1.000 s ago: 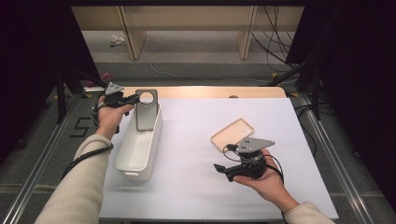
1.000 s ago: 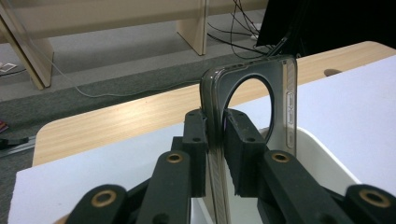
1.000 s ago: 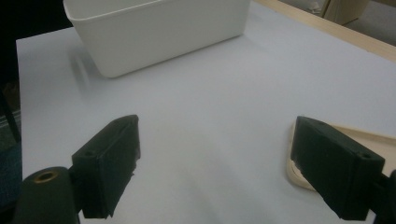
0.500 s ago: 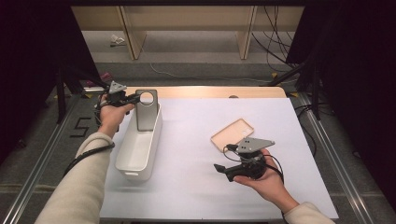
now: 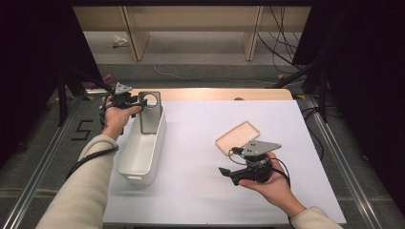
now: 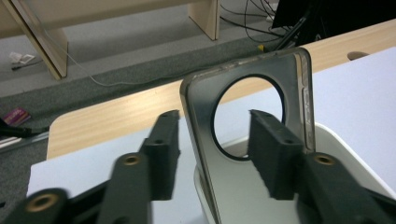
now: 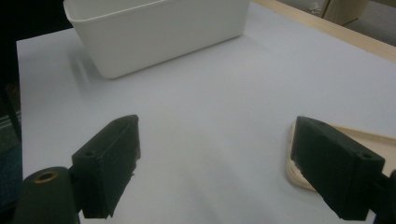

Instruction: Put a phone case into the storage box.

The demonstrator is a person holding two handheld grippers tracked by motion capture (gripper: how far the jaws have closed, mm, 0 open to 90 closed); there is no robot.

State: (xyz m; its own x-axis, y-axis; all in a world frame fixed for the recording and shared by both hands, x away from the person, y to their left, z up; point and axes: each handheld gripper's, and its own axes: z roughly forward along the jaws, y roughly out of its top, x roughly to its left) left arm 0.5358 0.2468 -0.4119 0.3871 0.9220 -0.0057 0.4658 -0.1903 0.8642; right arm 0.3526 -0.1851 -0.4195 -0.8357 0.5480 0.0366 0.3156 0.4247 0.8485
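Note:
A grey phone case (image 5: pixel 149 114) with a round camera hole stands upright in the far end of a white bin (image 5: pixel 125 162). My left gripper (image 5: pixel 138 101) is at the top of the case. In the left gripper view the grey case (image 6: pixel 243 67) sits between the jaws; they have just been opening and no longer press on it. The left gripper (image 6: pixel 212 116) is open. My right gripper (image 5: pixel 224 171) rests in a hand at the near right, open with nothing between its jaws. A beige phone case (image 5: pixel 237 137) lies flat just beyond it.
A white sheet (image 5: pixel 200 143) covers the wooden table. The right gripper view has the gripper (image 7: pixel 219 154) low over the sheet, the bin (image 7: pixel 159 28) ahead and the beige case (image 7: pixel 369 135) by the right jaw. Cables and shelf legs lie beyond the far edge.
The left gripper's jaws have spread apart from the grey case, which stays standing in the bin. Neither hand has shifted, and the right gripper looks the same.

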